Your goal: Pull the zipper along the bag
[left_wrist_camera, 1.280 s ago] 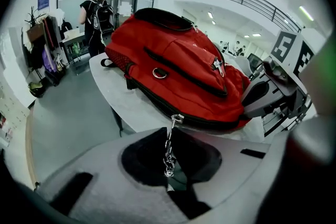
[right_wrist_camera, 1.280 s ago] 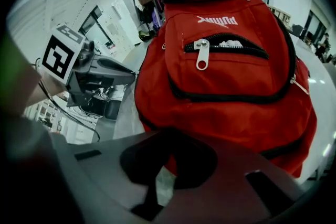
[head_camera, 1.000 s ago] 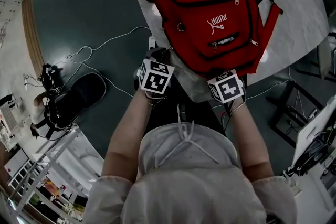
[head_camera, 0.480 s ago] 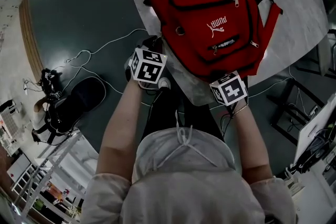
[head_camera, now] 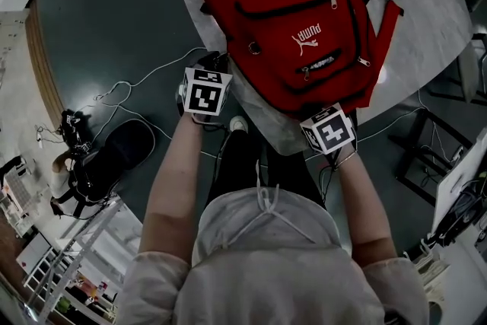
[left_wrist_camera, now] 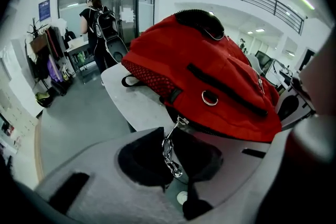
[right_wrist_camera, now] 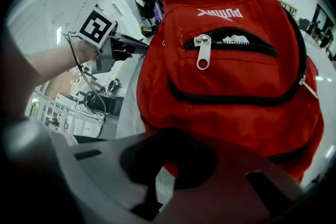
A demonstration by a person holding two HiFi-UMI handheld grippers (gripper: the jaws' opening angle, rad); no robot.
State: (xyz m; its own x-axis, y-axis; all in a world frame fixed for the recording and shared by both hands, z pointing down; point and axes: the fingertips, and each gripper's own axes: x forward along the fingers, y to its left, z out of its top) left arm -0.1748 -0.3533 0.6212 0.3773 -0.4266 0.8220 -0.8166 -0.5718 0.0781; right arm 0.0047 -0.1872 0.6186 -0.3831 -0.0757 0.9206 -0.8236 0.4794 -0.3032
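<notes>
A red backpack point(head_camera: 297, 19) lies flat on a white marble table point(head_camera: 426, 27). My left gripper point(head_camera: 222, 65) is at its left side, by the table edge. In the left gripper view the backpack point(left_wrist_camera: 220, 76) fills the right half. A metal zipper pull chain point(left_wrist_camera: 169, 153) runs from the side zipper down between the left gripper point(left_wrist_camera: 171, 139) jaws, which are opening; the pads no longer pinch it. My right gripper point(head_camera: 321, 112) sits at the backpack's near bottom edge. In its own view the right gripper point(right_wrist_camera: 169, 144) is shut on red fabric of the backpack point(right_wrist_camera: 236, 86).
The table's edge point(left_wrist_camera: 136, 107) runs just past the left jaws. White cables point(head_camera: 137, 80) and a dark bag point(head_camera: 106, 152) lie on the floor at left. Chair legs point(head_camera: 426, 156) stand at right. A person point(left_wrist_camera: 97, 23) stands far off.
My left gripper has moved up and to the left along the backpack's side. The right gripper has stayed at the bottom edge.
</notes>
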